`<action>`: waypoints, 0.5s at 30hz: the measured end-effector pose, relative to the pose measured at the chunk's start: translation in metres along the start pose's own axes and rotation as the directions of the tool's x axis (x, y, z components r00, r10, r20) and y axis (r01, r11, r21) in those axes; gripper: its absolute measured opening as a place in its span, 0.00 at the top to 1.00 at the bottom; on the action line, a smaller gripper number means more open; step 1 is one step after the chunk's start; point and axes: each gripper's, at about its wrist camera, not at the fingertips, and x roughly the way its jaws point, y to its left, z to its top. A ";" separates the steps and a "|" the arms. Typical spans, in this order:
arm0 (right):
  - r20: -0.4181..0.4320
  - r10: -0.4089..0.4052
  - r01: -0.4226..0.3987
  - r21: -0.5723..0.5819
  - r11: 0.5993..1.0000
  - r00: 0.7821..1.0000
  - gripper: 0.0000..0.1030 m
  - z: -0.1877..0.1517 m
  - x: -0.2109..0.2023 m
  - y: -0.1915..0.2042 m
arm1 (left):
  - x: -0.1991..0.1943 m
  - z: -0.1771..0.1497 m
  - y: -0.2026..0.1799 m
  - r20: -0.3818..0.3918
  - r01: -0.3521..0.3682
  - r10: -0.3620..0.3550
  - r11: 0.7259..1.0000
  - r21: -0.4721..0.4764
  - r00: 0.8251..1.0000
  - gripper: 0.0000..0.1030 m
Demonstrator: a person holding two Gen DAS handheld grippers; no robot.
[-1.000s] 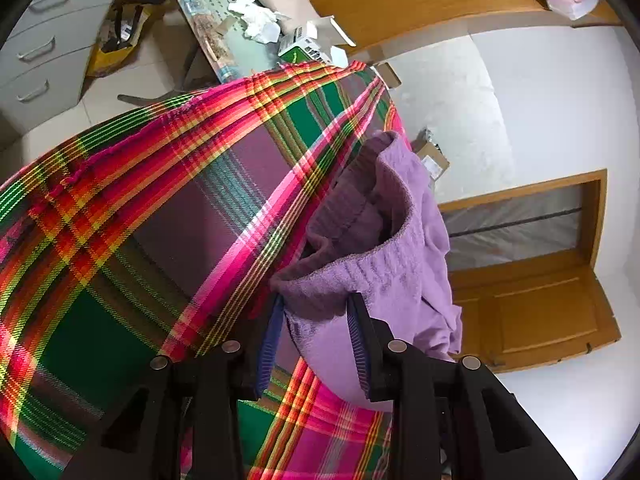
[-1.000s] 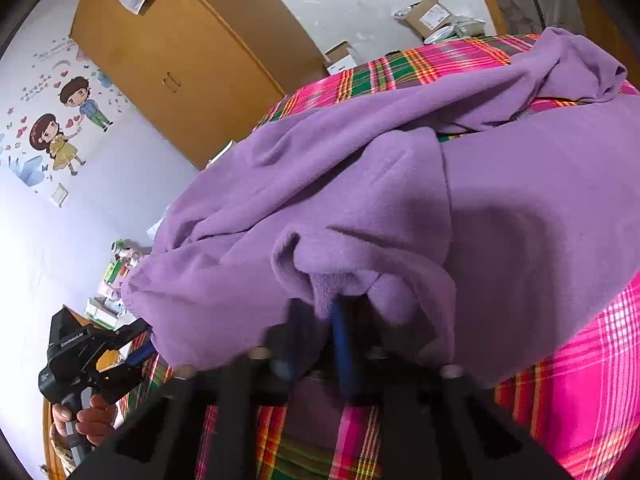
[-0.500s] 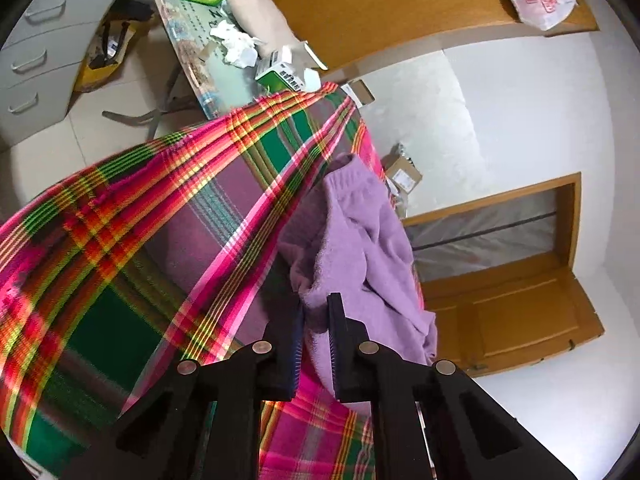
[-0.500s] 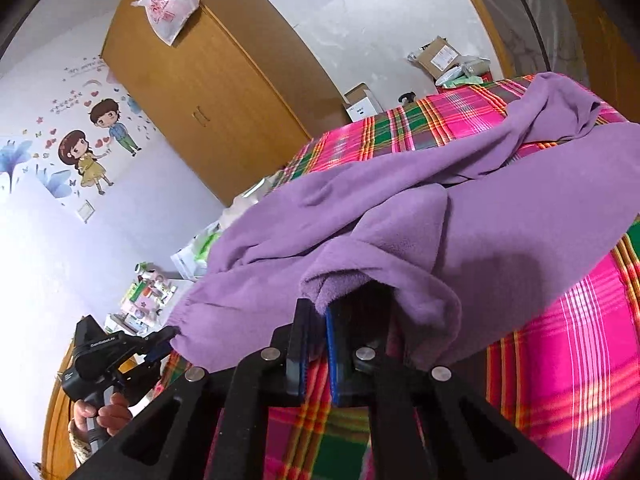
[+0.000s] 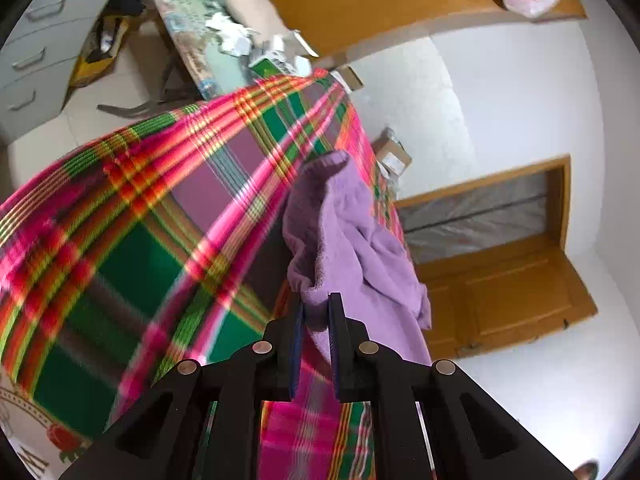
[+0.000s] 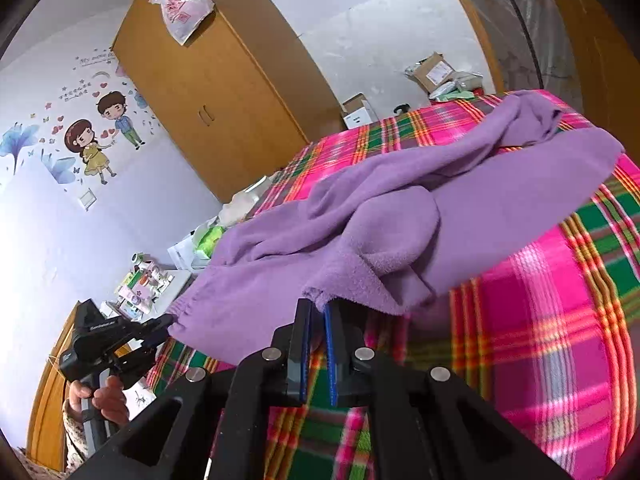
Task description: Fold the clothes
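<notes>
The folding had barely begun. The left tongs (image 5: 316,312) were clenched on a bunched edge of the purple fleece garment (image 5: 348,240), which ran away from their tips in a rumpled rope over the plaid cloth (image 5: 140,240). The right tongs (image 6: 316,312) were likewise pinched tight on a hem of the same garment (image 6: 460,208), whose bulk lay spread and wrinkled just beyond them, one part doubled loosely over another and a far end twisted toward the back edge of the plaid cover (image 6: 560,320). In the right wrist view the left tongs (image 6: 160,326) showed low on the left, held in a hand (image 6: 106,398), biting the gathered edge at that end. So both ends were gripped and the garment appeared partly raised between them, but no clean crease or squared fold showed. By my reading, what remained was nearly everything: pulling it taut and flat, laying it out, and making each fold. Whether the surface was a bed or a bench, I could not tell.
</notes>
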 end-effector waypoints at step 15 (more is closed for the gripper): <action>-0.046 -0.076 0.070 -0.108 0.992 0.996 0.98 0.016 0.009 0.000 | 0.000 0.000 0.016 -0.013 -0.102 0.102 0.995 0.019 0.995 0.96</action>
